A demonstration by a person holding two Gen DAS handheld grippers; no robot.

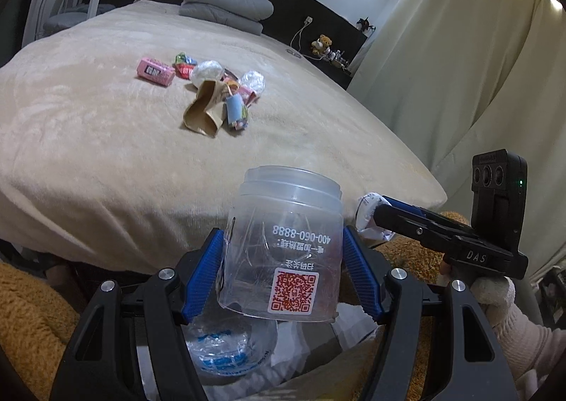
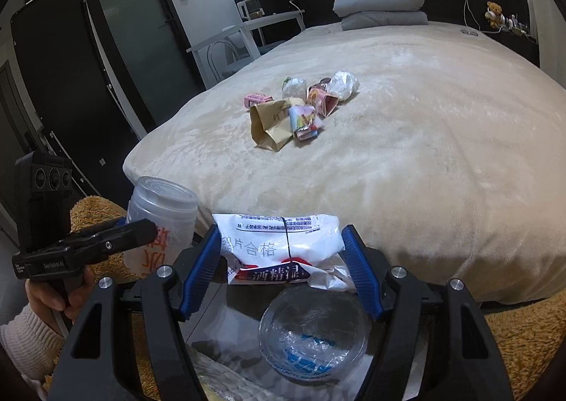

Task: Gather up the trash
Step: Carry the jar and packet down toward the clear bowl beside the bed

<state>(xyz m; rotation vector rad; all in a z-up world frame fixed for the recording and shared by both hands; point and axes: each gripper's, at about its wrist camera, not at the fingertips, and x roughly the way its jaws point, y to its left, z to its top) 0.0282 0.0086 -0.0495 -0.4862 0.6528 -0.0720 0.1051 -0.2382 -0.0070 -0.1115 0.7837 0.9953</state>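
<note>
I am holding one piece of trash in each gripper above what I judge to be the collection bin, so that each piece can drop straight in on release.

Left gripper (image 1: 283, 268): the blue ribbed pads are pressing on both sides of a clear plastic jar with a red QR label (image 1: 284, 252). The jar is tilting, mouth pointing away toward the bed, and the squeeze is across its body because the wall is wide and smooth.

Right gripper (image 2: 281, 268): the pads are clamping a crumpled white plastic wrapper with printed red and dark lettering (image 2: 283, 248) by its two ends. Soft film needs a bunching grip, and it is sagging between the pads.

Receptacle: below both loads a crushed clear plastic bottle with blue print (image 2: 313, 333) is lying on pale lining; I take this for the inside of the bin, though its rim is not clearly showing.

Remaining trash: a heap made up of a brown paper bag (image 1: 203, 110), a pink carton (image 1: 155, 71) and assorted wrappers is lying mid-way up the beige plush bedspread (image 1: 106, 153), well apart from both grippers.

Hand pose: both grippers are pointing forward and down, side by side. The right hand in a pale knit sleeve (image 1: 495, 294) is gripping its handle, and the left hand (image 2: 53, 298) likewise.
</note>
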